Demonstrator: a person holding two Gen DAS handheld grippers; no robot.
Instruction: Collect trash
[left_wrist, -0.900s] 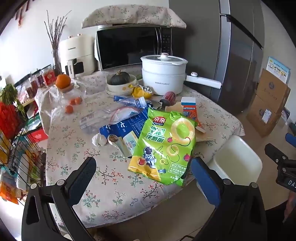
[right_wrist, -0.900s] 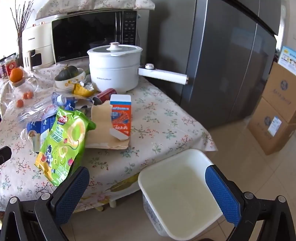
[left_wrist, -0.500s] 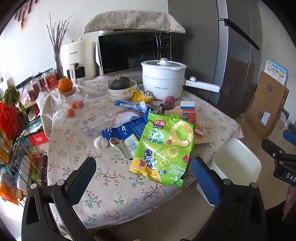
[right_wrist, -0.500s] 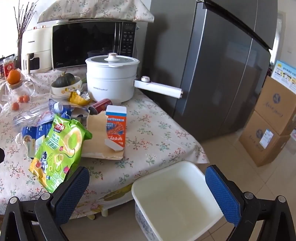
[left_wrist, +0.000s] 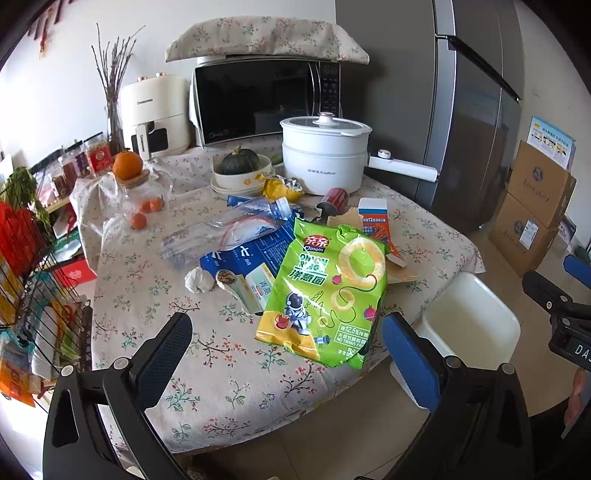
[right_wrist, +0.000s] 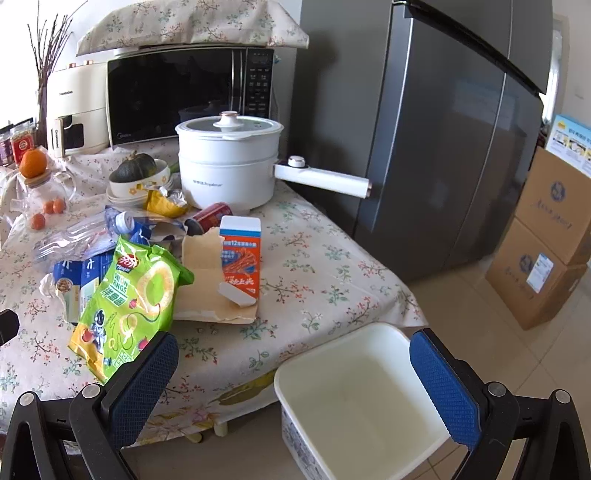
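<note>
From the left wrist camera, the white bin (left_wrist: 476, 321) stands on the floor just beside the table (left_wrist: 221, 373), with nothing visible inside. A glass jar (left_wrist: 142, 192) holds small orange fruits; a bowl (left_wrist: 240, 177) holds a dark green squash. The left gripper (left_wrist: 286, 354) tilts downward above the near table edge, jaws wide apart and empty. The green snack bag (left_wrist: 325, 291) reads "ONION RINGS"; it overlaps a blue package (left_wrist: 243, 258).

From the right wrist camera, the right gripper (right_wrist: 293, 380) angles down over the bin's near side, jaws spread wide, gripping nothing. An orange-and-white carton (right_wrist: 240, 258) lies on torn cardboard (right_wrist: 207, 291) beside a red can (right_wrist: 210, 219).
</note>
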